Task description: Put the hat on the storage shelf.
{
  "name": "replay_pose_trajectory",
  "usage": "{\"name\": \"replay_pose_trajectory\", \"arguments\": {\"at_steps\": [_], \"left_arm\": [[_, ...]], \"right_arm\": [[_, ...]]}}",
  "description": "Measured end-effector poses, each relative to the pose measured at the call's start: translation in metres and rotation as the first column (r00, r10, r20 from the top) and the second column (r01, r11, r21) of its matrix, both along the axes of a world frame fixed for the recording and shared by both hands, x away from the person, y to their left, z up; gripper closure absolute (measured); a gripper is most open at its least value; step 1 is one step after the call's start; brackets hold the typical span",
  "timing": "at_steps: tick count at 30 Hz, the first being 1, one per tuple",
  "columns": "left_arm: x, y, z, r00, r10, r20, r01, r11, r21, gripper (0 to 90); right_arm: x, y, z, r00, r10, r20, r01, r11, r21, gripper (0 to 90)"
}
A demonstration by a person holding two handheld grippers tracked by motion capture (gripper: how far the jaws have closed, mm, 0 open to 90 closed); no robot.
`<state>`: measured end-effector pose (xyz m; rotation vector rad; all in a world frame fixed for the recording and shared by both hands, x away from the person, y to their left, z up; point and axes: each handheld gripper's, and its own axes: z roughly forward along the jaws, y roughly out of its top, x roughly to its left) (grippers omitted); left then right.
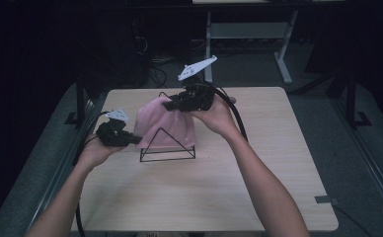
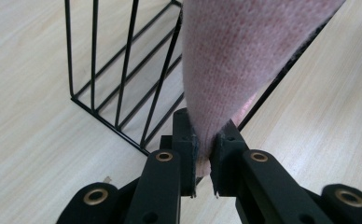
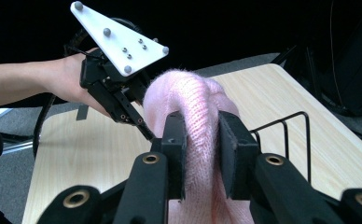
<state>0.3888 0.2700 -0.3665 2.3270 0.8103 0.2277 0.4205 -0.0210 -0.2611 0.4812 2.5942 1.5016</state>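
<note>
Pink knitted cloth (image 1: 164,123) hangs over a black wire rack (image 1: 168,146) near the middle of a pale wooden table (image 1: 258,192), held at both ends. Nearest the person, the left gripper (image 1: 136,140) pinches the cloth's lower left edge between narrowly set jaws. Farther back, the right gripper (image 1: 168,104) clamps a bunched fold at the top of the cloth, above the rack's peak.

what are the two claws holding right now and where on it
Both hold the pink knit cloth over the black wire rack: the left claw pinches its lower edge, the right claw grips a bunched fold at its top.
</note>
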Motion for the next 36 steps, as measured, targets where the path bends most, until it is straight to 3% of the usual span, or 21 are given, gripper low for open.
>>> {"name": "replay_pose_trajectory", "arguments": {"at_steps": [18,23,36], "left_arm": [[0.001,-0.004,-0.023,0.9992,-0.012,-0.038,0.014,0.9978,0.064,81.5],[0.0,-0.004,-0.03,0.9984,0.002,-0.056,0.001,0.9985,0.054,81.5],[0.003,-0.006,-0.041,0.9969,-0.002,-0.079,0.011,0.9942,0.107,81.5]], "right_arm": [[0.004,0.003,-0.022,0.9984,0.017,-0.054,-0.019,0.999,-0.051,73.0],[0.005,0.004,-0.028,0.9964,0.014,-0.083,-0.019,0.998,-0.059,72.3],[0.008,0.004,-0.04,0.9912,0.017,-0.131,-0.028,0.996,-0.079,63.7]]}}
